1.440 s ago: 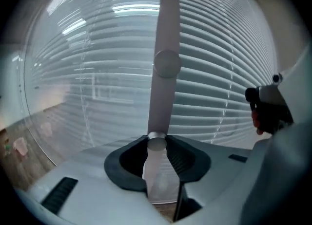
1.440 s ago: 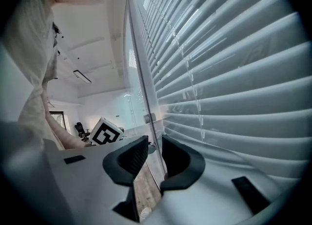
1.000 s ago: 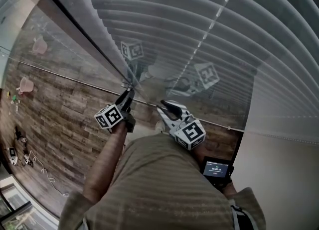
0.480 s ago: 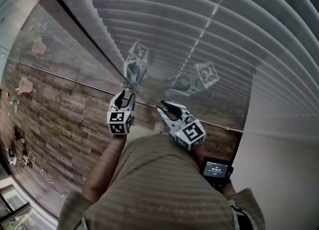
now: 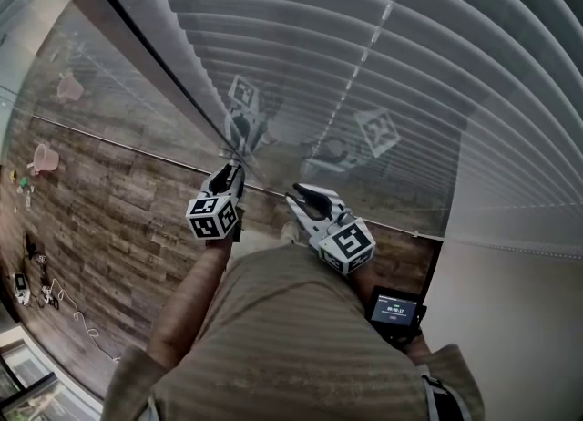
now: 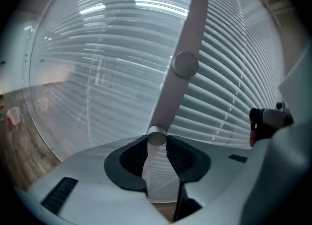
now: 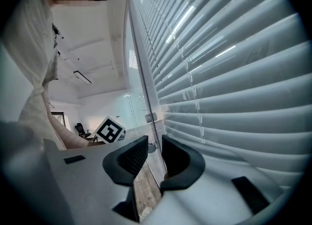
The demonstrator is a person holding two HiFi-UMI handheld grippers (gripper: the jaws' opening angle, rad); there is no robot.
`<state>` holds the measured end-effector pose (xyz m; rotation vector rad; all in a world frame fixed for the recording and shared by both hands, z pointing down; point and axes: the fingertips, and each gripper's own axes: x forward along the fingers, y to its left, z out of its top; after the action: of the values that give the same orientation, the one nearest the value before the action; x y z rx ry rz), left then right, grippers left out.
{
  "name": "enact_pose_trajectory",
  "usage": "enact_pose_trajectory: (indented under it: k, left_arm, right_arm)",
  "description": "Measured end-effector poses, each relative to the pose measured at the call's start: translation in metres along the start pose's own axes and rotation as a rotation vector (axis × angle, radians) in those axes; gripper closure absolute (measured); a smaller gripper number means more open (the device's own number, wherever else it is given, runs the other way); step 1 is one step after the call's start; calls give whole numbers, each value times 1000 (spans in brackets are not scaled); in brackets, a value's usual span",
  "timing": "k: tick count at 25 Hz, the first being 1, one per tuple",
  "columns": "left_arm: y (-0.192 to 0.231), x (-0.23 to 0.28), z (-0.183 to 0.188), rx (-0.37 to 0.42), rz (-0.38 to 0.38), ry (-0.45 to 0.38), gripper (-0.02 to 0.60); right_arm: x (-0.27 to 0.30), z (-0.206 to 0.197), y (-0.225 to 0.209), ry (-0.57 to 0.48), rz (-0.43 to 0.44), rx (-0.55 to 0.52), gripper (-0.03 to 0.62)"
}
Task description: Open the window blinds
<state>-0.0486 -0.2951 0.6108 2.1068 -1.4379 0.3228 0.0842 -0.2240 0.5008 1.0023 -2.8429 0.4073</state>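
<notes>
1. Since the left gripper [image 6: 156,142] is on the wand [image 6: 187,48], we log it first. Its jaws have just been closing, and both dark pads [image 6: 131,158] now press on the wand's round bottom end. The wand is gripped, with the gap only as wide as the wand.
2. From the jaws, the wand runs up and away, leaning to the upper right in the left gripper view. A round collar [image 6: 185,65] sits partway up it.
3. Right behind the wand hang the blinds [image 6: 97,58], filling the view. Their white horizontal slats are tilted and overlapping, and thin cords run down across them.
4. In the head view we see the left marker cube [image 5: 212,216] just below the wand. The person's forearm [image 5: 187,305] trails further below it.
5. Just right of the wand is the right gripper [image 7: 155,153], not touching it. Its jaws stand a little apart with nothing between the pads, so it holds nothing.
6. The right marker cube [image 5: 349,243] lies right of the wand and lower.
7. Above the wand's grip point, faint reflections of both cubes [image 5: 244,93] show in front of the slats.
8. Left of the wand is a wood-plank floor [image 5: 100,219].
9. Far down and right of the wand, a small lit screen [image 5: 394,309] sits by the person's shirt [image 5: 282,346].
</notes>
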Motion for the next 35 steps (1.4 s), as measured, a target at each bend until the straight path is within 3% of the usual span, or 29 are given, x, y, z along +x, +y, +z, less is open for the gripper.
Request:
enact_pose_trajectory:
  k: [4,11,18,20,22,23,26,29,31,35]
  left_arm:
    - [-1,-3,-2,-143,-49,-6,446]
    - [-2,-1,2,-530,-193,-29,447]
    - [4,-4,-1,-793,-285,-68,448]
    - [5,-3,0,-825,-301,-82,446]
    - [6,-5,1,-780,-284,-85,446]
    - [6,-8,1,-721,-261,-80,443]
    - [7,-15,-1,-430,-165,-43,397]
    - [7,-17,-3,-98,-69,-16,390]
    - [6,-16,-3,72,-23,-13,390]
    - [-5,-17,11,239,14,-16,391]
  right_arm:
    - [-4,-3,4,-1,-1,6,510]
    - [-5,-2,4,-5,-1,12,510]
    - [-2,-3,11,-11,9,12,510]
    - [-1,-3,13,-12,9,9,510]
    - [0,-3,16,-13,12,7,510]
    - [0,-3,18,-15,13,9,510]
    - [-1,-2,19,-17,16,12,510]
    - [-1,-8,15,-17,12,16,510]
    - [1,-12,14,-17,12,15,510]
    - [0,-3,19,-13,18,11,510]
